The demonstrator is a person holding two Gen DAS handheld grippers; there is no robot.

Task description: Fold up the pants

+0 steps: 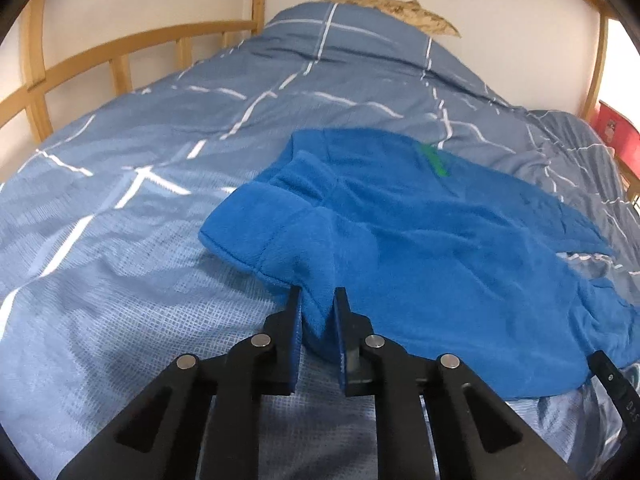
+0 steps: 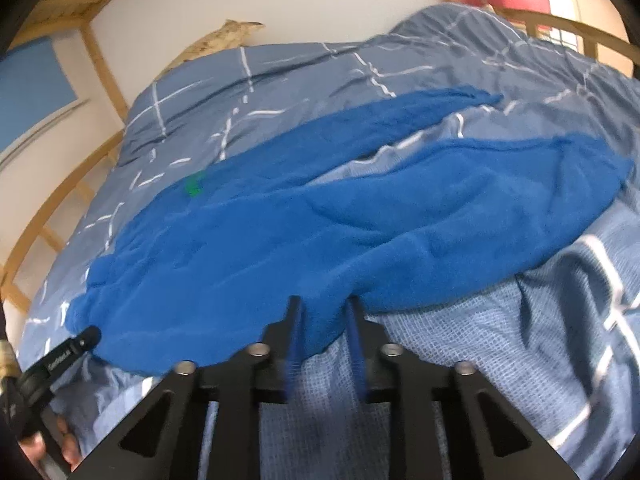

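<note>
Bright blue fleece pants [image 1: 420, 240] lie spread on the bed, with a small green tag [image 1: 438, 162] near the waist. My left gripper [image 1: 317, 300] is shut on a fold of the pants at the waistband corner. In the right wrist view the pants [image 2: 320, 220] stretch across the bed with the two legs split apart at the far right. My right gripper [image 2: 323, 307] is closed on the near edge of the pants. The left gripper's fingertip [image 2: 86, 338] shows at the lower left of the right wrist view.
The bed is covered by a grey-blue duvet [image 1: 160, 160] with white grid lines. A wooden bed rail [image 1: 100, 60] runs along the left. A red box [image 1: 616, 132] stands past the right edge. A tan pillow [image 1: 408, 12] lies at the head.
</note>
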